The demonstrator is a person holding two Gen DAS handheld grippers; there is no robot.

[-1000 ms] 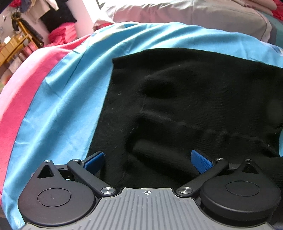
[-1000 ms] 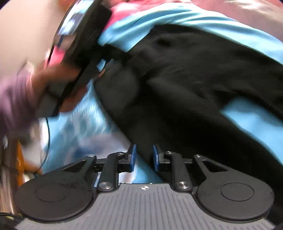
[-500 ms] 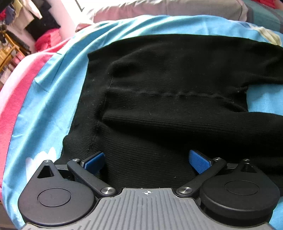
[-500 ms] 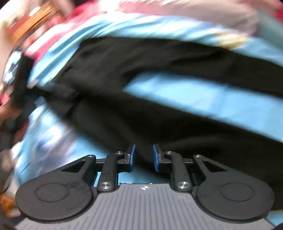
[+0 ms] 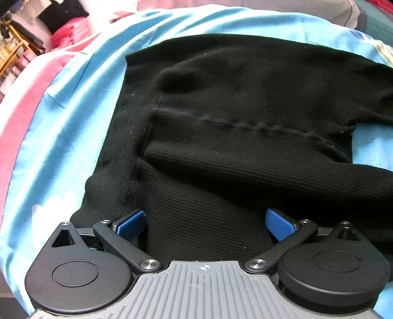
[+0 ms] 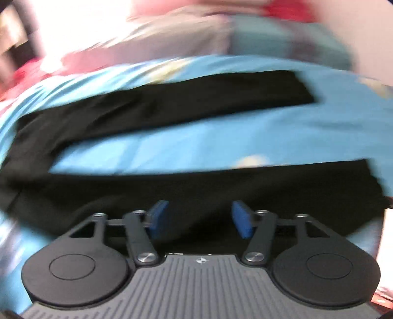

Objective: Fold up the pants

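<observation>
Behind the bed in my left wrist view I see a pale wall, a wooden rack [image 5: 12, 51] at far left and heaps of pink and black clothing [image 5: 65, 23]. Over the bed lies a sky-blue satin sheet [image 5: 73, 122] with a pink band [image 5: 17, 110] along its left side. On the sheet are the black ribbed-knit pants [image 5: 233, 117], waist end toward the left, a stitched seam crossing the middle and a thick fold bulging below it. My left gripper [image 5: 205, 222] sits low over the near edge of the pants, its blue-padded fingers [image 5: 280, 223] spread wide apart with black fabric between them; I can't tell whether the pads touch the cloth.

My right wrist view is heavily motion-blurred. A grey pillow [image 6: 176, 36] and red fabric smear across the back of the bed. The blue sheet [image 6: 196, 137] shows between the two legs of the pants [image 6: 159, 108], which run left to right and part toward the right. My right gripper [image 6: 201, 218] hangs over the nearer leg, its fingers [image 6: 242, 219] apart and clamped on nothing.
</observation>
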